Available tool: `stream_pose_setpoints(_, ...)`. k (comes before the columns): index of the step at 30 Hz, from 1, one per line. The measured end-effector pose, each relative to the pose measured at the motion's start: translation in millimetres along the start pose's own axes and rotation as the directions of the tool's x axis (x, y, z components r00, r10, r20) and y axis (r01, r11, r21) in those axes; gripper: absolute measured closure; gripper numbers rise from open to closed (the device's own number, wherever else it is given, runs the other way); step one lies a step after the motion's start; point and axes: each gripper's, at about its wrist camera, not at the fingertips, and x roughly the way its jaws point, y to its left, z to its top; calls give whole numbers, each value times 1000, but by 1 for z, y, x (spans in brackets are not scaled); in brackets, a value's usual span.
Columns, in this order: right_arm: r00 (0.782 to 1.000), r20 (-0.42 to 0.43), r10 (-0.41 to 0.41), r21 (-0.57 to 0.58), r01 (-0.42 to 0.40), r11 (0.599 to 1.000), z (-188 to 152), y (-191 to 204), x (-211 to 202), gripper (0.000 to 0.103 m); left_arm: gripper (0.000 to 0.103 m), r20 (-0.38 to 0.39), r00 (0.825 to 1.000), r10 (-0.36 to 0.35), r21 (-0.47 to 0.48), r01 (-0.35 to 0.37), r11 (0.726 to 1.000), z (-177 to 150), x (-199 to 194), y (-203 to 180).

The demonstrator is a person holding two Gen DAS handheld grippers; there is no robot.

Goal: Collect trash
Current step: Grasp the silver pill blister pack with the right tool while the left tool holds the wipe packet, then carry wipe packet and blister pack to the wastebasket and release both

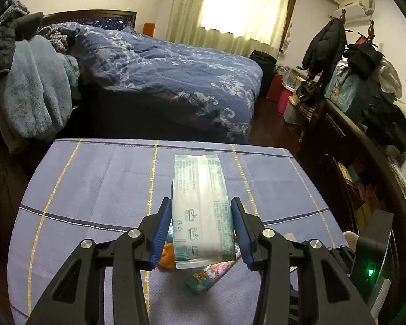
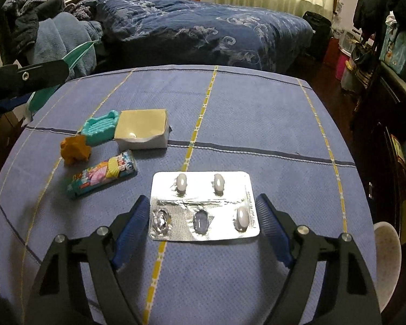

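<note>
My left gripper [image 1: 200,200] is shut on a white and teal tissue packet [image 1: 203,205], with a blue pad pressed on each long side. The packet hangs above the table; in the right wrist view its teal end [image 2: 79,51] sticks out high at the far left. A silver blister pack [image 2: 203,205] with a few white pills lies flat on the cloth. My right gripper [image 2: 202,197] stands open around it, one finger close to each short edge. The pack is not bent or lifted.
On the blue checked tablecloth [image 2: 257,122], left of the blister, lie a colourful tube [image 2: 102,176], an orange crumpled lump [image 2: 75,151], a teal toy sofa [image 2: 100,130] and an open tan box [image 2: 142,128]. A white bin rim [image 2: 387,265] shows at the right edge. A bed [image 2: 203,27] stands behind.
</note>
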Motion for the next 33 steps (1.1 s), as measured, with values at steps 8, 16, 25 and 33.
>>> stream_pose_setpoints(8,995,94,-15,58,9,998,-33,-32,-64,23,58,-10,995,-100,64,101,993,-10,-15,-39)
stream_pose_setpoints(16,978,143,-151,281,107,954,-106,-131,-133,23,58,-137,948,-287,206,311,928,-37,-6,-143)
stream_pose_setpoints(25,950,130,-284,467,194,862,-175,-226,-165,23,58,-289,876,-387,321,469,823,-76,18,-261)
stream_pose_setpoints(33,957,123,-264,561,153,814,-205,-281,-152,23,58,-412,826,-386,338,532,777,-104,64,-336)
